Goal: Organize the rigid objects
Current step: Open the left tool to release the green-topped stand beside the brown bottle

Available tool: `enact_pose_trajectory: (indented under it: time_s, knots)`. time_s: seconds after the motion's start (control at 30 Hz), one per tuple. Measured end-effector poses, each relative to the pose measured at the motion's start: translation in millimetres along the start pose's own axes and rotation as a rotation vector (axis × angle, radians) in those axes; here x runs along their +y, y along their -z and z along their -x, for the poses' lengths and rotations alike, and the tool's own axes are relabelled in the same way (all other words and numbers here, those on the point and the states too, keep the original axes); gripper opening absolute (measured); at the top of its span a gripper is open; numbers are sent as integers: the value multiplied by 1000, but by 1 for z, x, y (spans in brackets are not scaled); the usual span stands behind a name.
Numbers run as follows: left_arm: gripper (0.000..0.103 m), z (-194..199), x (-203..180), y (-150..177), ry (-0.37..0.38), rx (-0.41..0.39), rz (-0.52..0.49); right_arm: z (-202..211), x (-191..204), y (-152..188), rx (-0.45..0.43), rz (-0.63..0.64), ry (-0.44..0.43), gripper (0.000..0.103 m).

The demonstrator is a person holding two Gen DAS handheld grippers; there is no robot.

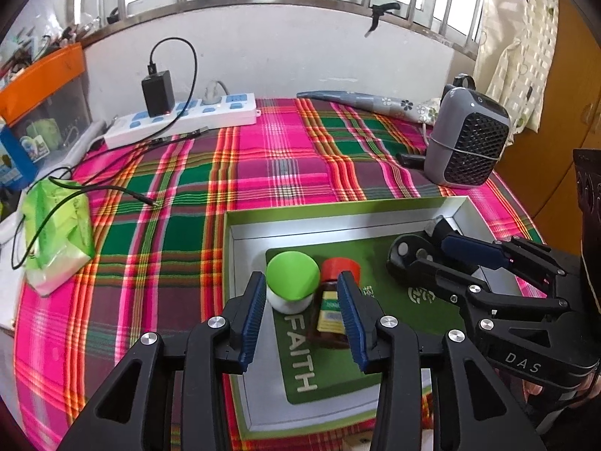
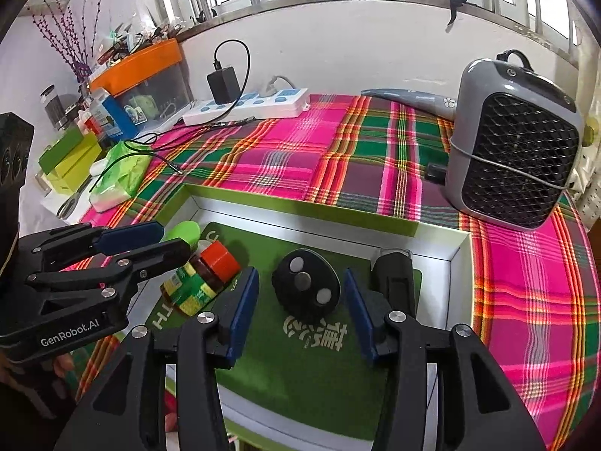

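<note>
A shallow green tray (image 1: 338, 206) (image 2: 300, 208) with white walls and a green mat lies on the plaid cloth. Inside it, my left gripper (image 1: 300, 315) (image 2: 176, 239) stands open. A green-lidded white jar (image 1: 293, 276) (image 2: 184, 230) and a red-capped brown bottle (image 1: 332, 312) (image 2: 199, 285), lying on its side, sit between its blue pads. My right gripper (image 2: 300, 300) (image 1: 428, 253) is open around a black disc with three silver dots (image 2: 306, 285) (image 1: 403, 257), its pads just clear of it. A black cylinder (image 2: 394, 282) lies in the tray's right corner.
A grey fan (image 1: 465, 139) (image 2: 514, 150) stands right of the tray on the cloth. A white power strip (image 1: 180, 116) with a black charger lies at the back. A green tissue pack (image 1: 56, 233) and loose cables lie at the left, beside boxes.
</note>
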State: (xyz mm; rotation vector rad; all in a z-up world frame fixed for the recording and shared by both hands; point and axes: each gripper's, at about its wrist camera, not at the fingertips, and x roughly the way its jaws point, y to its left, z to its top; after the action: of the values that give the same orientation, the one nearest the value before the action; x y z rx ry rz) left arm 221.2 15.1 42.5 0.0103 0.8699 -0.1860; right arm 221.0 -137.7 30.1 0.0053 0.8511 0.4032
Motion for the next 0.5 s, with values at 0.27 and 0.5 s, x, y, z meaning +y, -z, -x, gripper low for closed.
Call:
enact_pose_trajectory:
  time_s: [0.27,0.5]
  knots:
    - [39,21,-2,7,1,-27,4,14,5,5,-14,-4,14,48]
    - [39,40,-3,17,4,-47,13,28,8,12,-29,-13,15,48]
